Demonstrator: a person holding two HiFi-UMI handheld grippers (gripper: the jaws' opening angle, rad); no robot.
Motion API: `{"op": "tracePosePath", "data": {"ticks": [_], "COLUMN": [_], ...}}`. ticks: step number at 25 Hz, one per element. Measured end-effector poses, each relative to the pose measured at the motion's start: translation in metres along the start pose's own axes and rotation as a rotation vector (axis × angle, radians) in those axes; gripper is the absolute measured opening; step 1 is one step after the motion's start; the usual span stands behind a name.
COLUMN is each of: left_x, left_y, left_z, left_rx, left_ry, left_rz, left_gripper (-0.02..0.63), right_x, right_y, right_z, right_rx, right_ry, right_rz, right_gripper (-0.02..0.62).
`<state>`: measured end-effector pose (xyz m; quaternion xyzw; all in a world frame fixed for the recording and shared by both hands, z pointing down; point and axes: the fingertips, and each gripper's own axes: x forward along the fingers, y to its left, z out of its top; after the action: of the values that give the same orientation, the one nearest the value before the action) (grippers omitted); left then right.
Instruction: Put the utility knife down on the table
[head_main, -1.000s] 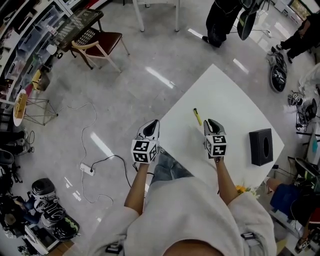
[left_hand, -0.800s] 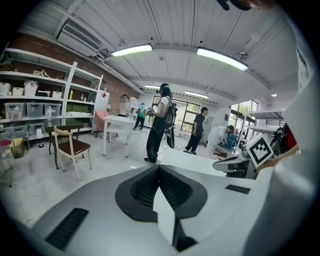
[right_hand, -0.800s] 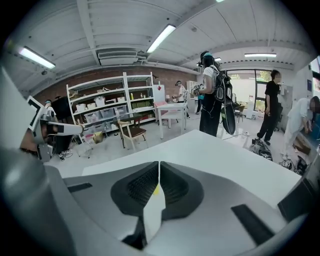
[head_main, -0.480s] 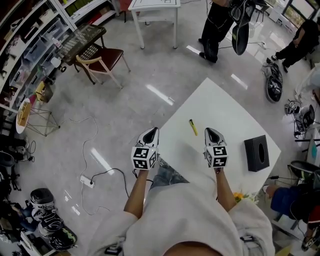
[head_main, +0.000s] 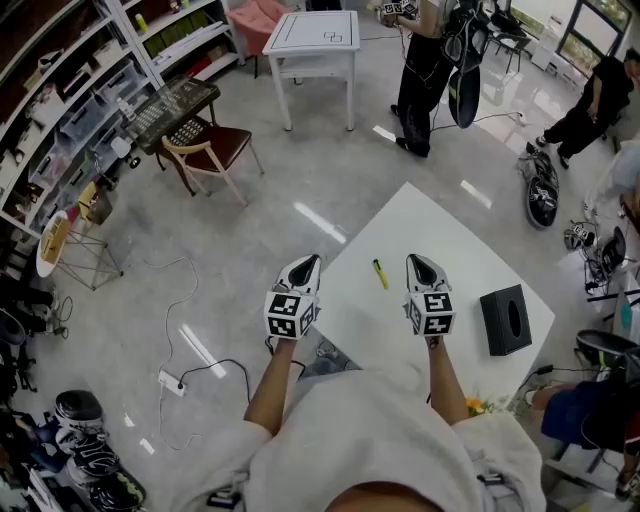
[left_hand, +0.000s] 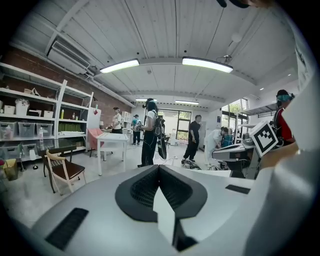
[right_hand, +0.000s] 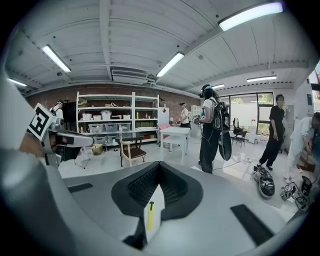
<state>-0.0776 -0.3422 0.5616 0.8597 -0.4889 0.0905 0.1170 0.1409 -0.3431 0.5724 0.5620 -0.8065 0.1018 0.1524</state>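
From the head view, we see the utility knife (head_main: 380, 273) lying flat on the white counter (head_main: 440, 230), free of both grippers. The left gripper (head_main: 306, 264) hangs off the knife's left side, past the counter's edge. The right gripper (head_main: 420, 263) hangs just off the knife's right side and is the nearer of the two. A black box (head_main: 503, 320) sits well to the knife's right. The knife's long axis runs away from us, roughly in line with both pairs of fingers.

In the left gripper view, the fingers are closed tip to tip on nothing, with only bare counter showing beneath them and no knife.

In the right gripper view, the fingers are likewise pressed together and empty. The knife (right_hand: 150, 216) shows below them on the counter, lengthwise. We judge the placing done.
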Motion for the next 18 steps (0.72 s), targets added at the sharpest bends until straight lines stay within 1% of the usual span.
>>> {"op": "tracePosePath", "data": {"ticks": [9,14,18], "left_x": [0.002,0.004,0.002], "left_y": [-0.001,-0.004,-0.006], "left_z": [0.020,0.025,0.029], "left_rx": [0.024,0.049,0.053], "left_ry": [-0.044,-0.049,-0.057], "left_rz": [0.007,0.000,0.005], "left_gripper": [0.020,0.020,0.020], "right_x": [-0.004,-0.003,-0.006], "right_y": [-0.001,-0.001,0.000], "right_z": [0.014,0.018,0.016], "right_rx": [-0.002,-0.001,0.003], "right_ry": [-0.037,-0.048,-0.045], "right_rz": [0.000,0.002,0.006], "right_gripper": [0.031,0.031,0.031]}}
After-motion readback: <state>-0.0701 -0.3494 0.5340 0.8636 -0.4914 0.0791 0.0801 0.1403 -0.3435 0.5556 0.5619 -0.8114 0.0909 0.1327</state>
